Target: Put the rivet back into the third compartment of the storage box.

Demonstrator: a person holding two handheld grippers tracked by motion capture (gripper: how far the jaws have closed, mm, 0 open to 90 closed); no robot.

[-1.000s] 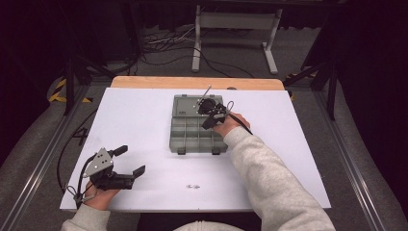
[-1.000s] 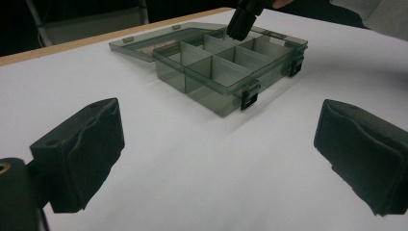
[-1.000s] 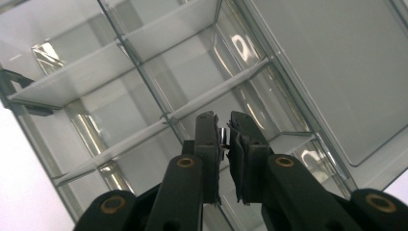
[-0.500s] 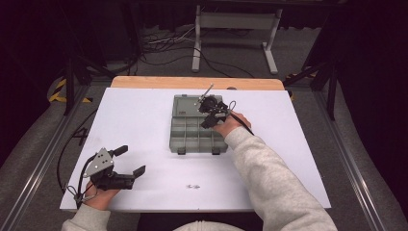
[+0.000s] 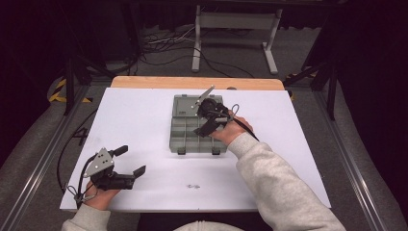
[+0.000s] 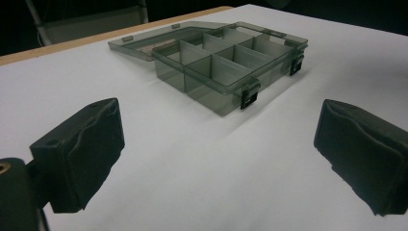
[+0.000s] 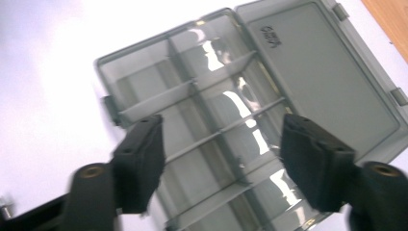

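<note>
White table cover [image 5: 144, 120] spreads under both tools. Nearest, the left gripper [image 5: 129, 162] rests low on the sheet with its 2 jaws wide and bare, the smoky compartment box [image 6: 231, 72] well ahead of them. Farther off, the right gripper [image 5: 210, 122] hangs above that box, lid [image 7: 312, 67] flat open beyond its fingertips; its jaws have just been opening, with nothing between them.

Light grey sweatshirt sleeves [image 5: 281, 185] with ribbed cuffs; each hand carries a black gripper, the left gripper [image 5: 129, 162] topped by a grey three-cornered plate, the right gripper [image 5: 208, 126] trailing a black cable toward 4 o'clock
</note>
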